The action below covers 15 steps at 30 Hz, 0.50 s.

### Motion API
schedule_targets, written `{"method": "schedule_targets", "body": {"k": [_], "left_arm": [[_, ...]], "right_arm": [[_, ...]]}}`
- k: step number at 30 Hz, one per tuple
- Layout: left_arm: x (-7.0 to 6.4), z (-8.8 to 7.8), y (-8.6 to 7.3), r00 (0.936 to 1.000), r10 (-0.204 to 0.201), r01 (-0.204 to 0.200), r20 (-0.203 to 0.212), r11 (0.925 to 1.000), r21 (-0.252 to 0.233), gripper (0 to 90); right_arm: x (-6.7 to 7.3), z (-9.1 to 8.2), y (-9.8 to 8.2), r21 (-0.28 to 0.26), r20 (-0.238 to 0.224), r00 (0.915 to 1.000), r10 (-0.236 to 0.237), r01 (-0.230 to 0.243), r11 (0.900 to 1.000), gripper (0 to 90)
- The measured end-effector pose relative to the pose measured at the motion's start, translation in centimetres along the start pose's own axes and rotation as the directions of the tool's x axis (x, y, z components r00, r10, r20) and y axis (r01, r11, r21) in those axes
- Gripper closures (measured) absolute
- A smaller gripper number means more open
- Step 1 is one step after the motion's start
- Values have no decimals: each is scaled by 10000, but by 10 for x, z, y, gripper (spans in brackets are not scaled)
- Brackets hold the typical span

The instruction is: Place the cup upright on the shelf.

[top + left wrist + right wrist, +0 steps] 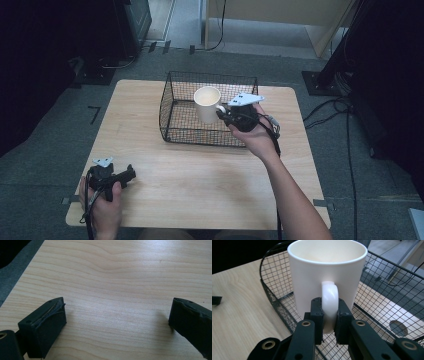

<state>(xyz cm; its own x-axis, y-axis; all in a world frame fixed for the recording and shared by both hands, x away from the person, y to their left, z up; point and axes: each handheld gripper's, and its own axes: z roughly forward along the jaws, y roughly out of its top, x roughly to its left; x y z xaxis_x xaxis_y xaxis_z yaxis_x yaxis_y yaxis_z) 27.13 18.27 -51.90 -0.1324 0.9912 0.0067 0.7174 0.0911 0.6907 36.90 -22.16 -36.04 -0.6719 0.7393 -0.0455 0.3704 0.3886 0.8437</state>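
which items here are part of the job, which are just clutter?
In play:
- white mug, handle clamped in the right gripper
- wire basket, mug held over it

Not in play:
- left gripper, open, fingers low over bare table
- floor cables

Seen beyond the light wooden table (200, 190): grey carpet (55, 150), loose black cables (345, 130) at right, a pale wooden board (280, 11) at the back.

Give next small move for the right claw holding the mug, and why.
Probably lower it. The right claw is shut on the handle of the white ceramic mug, which sits upright over the black wire-mesh basket, seemingly not yet set on its floor; then open.
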Motion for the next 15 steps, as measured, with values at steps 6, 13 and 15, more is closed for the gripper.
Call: {"method": "schedule_targets", "body": {"k": [6, 13, 15], "left_arm": [[0, 0, 0, 10000, 7, -7, 0, 10000, 0, 12], [0, 0, 0, 10000, 29, -29, 3, 10000, 19, 13], [0, 0, 0, 10000, 7, -7, 4, 10000, 16, 13]], "right_arm": [[-12, 17, 4, 223, 84, 9999, 71, -73, 9997, 805], [-18, 38, 10, 445, 178, 9998, -89, 81, 9990, 805], [-21, 46, 11, 497, 144, 9998, -119, 112, 9987, 805]]}}
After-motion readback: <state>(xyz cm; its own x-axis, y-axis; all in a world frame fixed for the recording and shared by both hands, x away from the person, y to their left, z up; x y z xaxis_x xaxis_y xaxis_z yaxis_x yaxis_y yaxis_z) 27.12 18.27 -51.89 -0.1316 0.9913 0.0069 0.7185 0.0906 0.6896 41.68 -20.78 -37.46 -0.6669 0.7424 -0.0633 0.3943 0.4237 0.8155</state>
